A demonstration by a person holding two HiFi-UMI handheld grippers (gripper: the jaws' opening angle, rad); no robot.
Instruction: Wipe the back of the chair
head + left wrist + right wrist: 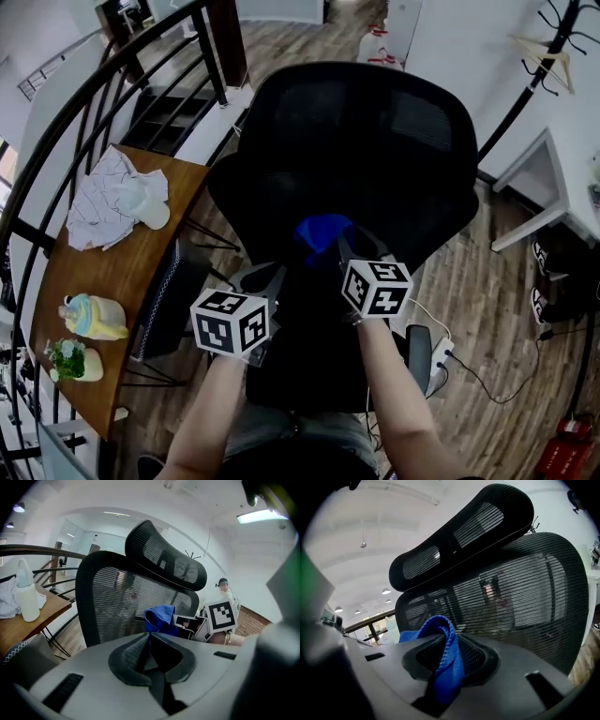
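Observation:
A black mesh office chair (361, 159) with a headrest (464, 531) stands right in front of me, its backrest (126, 602) facing both grippers. My right gripper (349, 246) is shut on a blue cloth (445, 658), which bunches out ahead of the jaws (322, 232) close to the lower backrest; whether it touches the mesh I cannot tell. My left gripper (267, 279) hovers just left of it, shut with nothing between its jaws. The left gripper view shows the blue cloth (161, 618) and the right gripper's marker cube (221, 615) beyond it.
A curved wooden table (103, 281) at the left carries a crumpled white cloth (112, 197), a bottle (26, 599) and small figurines (89, 319). A black stair railing (112, 84) arcs behind it. A white desk (553, 178) and a coat stand (548, 47) are at right.

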